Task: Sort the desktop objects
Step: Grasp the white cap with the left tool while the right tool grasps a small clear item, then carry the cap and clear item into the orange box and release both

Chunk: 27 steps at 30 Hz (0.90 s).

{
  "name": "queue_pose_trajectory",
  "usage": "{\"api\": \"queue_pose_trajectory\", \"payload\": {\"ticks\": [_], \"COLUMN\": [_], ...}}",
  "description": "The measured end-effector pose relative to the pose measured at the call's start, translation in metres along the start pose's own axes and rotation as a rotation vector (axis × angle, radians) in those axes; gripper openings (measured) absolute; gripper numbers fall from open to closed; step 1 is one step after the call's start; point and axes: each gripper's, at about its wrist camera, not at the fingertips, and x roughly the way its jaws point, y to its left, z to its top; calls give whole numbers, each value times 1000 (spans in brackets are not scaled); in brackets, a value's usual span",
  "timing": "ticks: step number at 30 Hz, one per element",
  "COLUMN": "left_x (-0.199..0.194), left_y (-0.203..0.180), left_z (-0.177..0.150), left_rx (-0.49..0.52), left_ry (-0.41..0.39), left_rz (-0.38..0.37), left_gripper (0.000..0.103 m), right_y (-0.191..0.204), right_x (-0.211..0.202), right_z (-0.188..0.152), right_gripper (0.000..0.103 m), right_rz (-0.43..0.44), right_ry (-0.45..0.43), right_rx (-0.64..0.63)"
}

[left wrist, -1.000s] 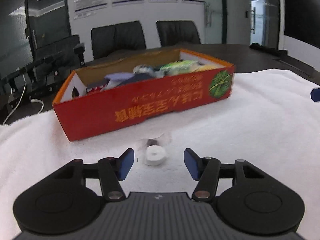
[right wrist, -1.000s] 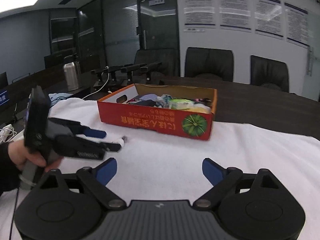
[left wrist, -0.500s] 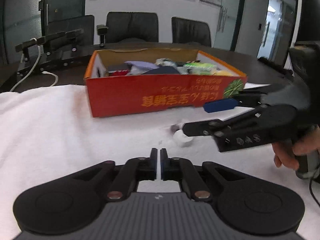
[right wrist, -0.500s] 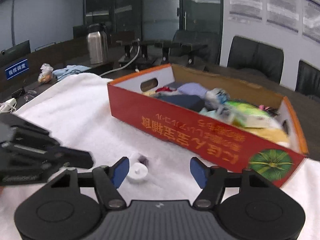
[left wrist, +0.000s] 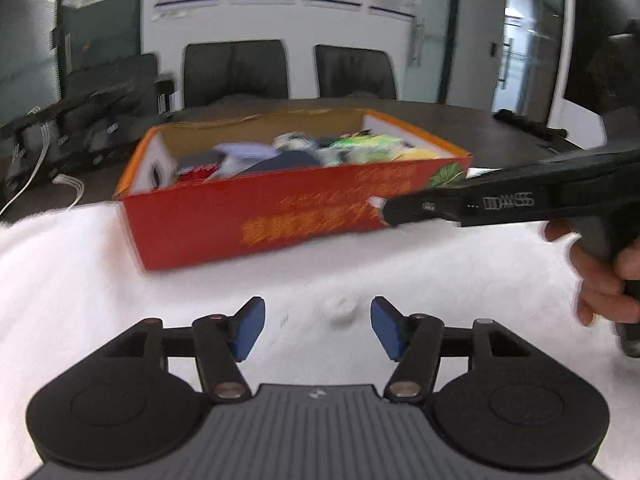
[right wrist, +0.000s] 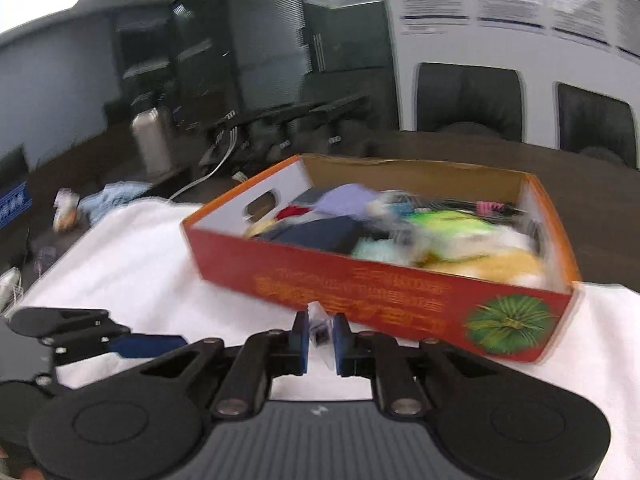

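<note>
At the bottom centre of the right wrist view, the right gripper (right wrist: 320, 336) is clamped on a small packet (right wrist: 319, 330), clear wrapping with something dark inside, blurred and standing up between the two blue pads. In the left wrist view the same gripper (left wrist: 380, 210) reaches in from the right edge, level and pointing left, a pale tip of the packet (left wrist: 375, 201) showing at its end in front of the box wall. The person's right hand (left wrist: 600, 276) grips its handle at the right edge.

The left gripper (left wrist: 318, 326) sits low in its own view with its blue pads spread wide apart and nothing between them; a faint round dent (left wrist: 340, 314) marks the white towel (left wrist: 80, 280) in the gap. In the right wrist view it (right wrist: 148, 346) shows at lower left, one blue pad pointing right.

Beyond both, mid-frame, one red cardboard box (right wrist: 360, 292) rests on the towel, printed with yellow characters and a green burst, and filled with mixed soft items; too blurred to count. Behind it, the dark bench (left wrist: 460, 128), two black chairs (left wrist: 236, 72) and, in the right view's upper left, one steel flask (right wrist: 152, 142).
</note>
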Motion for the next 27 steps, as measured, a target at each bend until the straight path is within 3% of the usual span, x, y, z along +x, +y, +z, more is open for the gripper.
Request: {"api": "queue_pose_trajectory", "payload": {"ticks": [2, 3, 4, 5, 8, 12, 18, 23, 27], "left_x": [17, 24, 32, 38, 33, 6, -86, -149, -164], "left_y": [-8, -11, -14, -17, -25, -24, -43, -72, -89], "left_z": [7, 8, 8, 7, -2, -15, -26, -71, -94], "left_rx": [2, 5, 15, 20, 50, -47, -96, -82, -134], "left_ry": [12, 26, 46, 67, 55, 43, -83, -211, -209], "left_rz": [29, 42, 51, 58, 57, 60, 32, 99, 129], "left_gripper": [63, 57, 50, 29, 29, 29, 29, 29, 29], "right_y": [-14, -19, -22, -27, -40, -41, -13, -1, 8], "right_x": [-22, -31, -39, -49, -75, -104, -151, -187, -193], "right_z": [-8, -12, -15, -21, -34, -48, -63, -101, -135], "right_gripper": [11, 11, 11, 11, 11, 11, 11, 12, 12], "right_rz": [-11, -22, -34, -46, -55, -71, -1, 15, -1], "right_ry": [-9, -10, -12, -16, -23, -38, -105, -195, -173], "right_rx": [35, 39, 41, 50, 76, 40, -39, -48, -12]}}
